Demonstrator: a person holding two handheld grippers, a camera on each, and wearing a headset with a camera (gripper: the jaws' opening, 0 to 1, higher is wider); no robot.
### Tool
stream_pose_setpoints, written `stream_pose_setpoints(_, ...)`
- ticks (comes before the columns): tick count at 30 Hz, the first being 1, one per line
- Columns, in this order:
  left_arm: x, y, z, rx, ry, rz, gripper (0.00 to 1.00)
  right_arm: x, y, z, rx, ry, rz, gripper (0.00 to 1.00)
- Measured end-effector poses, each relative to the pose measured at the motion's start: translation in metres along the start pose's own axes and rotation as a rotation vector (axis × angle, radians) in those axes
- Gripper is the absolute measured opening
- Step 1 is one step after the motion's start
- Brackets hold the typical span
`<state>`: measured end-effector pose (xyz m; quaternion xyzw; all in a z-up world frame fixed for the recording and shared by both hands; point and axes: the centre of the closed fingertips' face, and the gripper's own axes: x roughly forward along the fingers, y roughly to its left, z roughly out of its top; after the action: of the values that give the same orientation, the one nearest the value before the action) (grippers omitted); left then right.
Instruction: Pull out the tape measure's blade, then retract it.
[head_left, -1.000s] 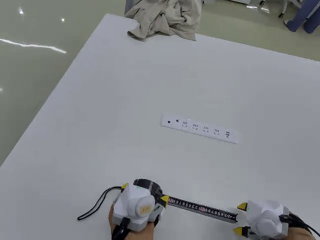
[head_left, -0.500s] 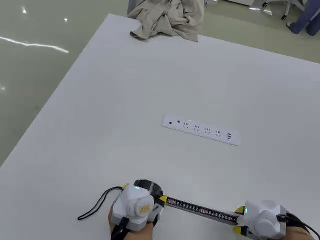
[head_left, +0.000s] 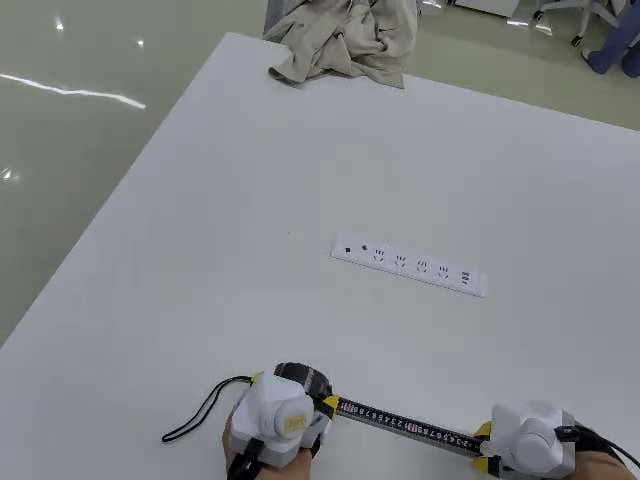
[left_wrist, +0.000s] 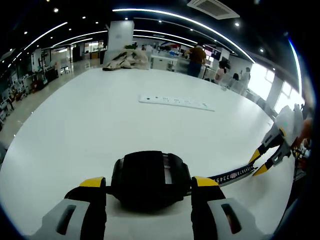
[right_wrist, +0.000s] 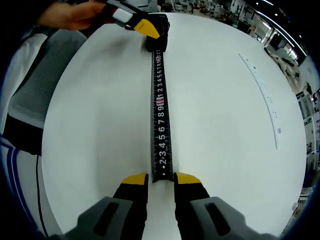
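Observation:
The black tape measure case (left_wrist: 150, 177) sits between the yellow-tipped jaws of my left gripper (left_wrist: 149, 184), which is shut on it near the table's front edge (head_left: 300, 384). Its black blade (right_wrist: 160, 115) with white numbers runs flat over the white table (head_left: 300, 200) to my right gripper (right_wrist: 160, 179), which is shut on the blade's end. In the head view the blade (head_left: 405, 426) spans from the left gripper (head_left: 322, 405) to the right gripper (head_left: 484, 448). A black wrist strap (head_left: 200, 415) trails left from the case.
A white power strip (head_left: 408, 266) lies mid-table beyond the tape. A crumpled beige cloth (head_left: 345, 40) sits at the far edge. The table's left edge drops to a shiny floor (head_left: 60, 130). People stand in the background of the left gripper view.
The blade is a little longer now: the right gripper has drawn its end slightly further right from the case. The head camera has shifted, moving the whole scene.

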<state>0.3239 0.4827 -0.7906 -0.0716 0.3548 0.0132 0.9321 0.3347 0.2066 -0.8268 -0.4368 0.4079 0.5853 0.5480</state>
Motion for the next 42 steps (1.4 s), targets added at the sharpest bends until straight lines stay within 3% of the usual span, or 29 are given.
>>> stream_pose_setpoints(12, 0.0, -0.0013, 0.0015, -0.008, -0.005, -0.012, 0.64, 0.0, 0.0015, 0.0007, -0.006, 0.012, 0.012, 0.16)
stream_pose_setpoints(42, -0.0001, -0.0026, 0.0012, 0.04, -0.003, -0.014, 0.58, 0.0007, 0.0006, 0.0009, 0.018, -0.002, -0.007, 0.14)
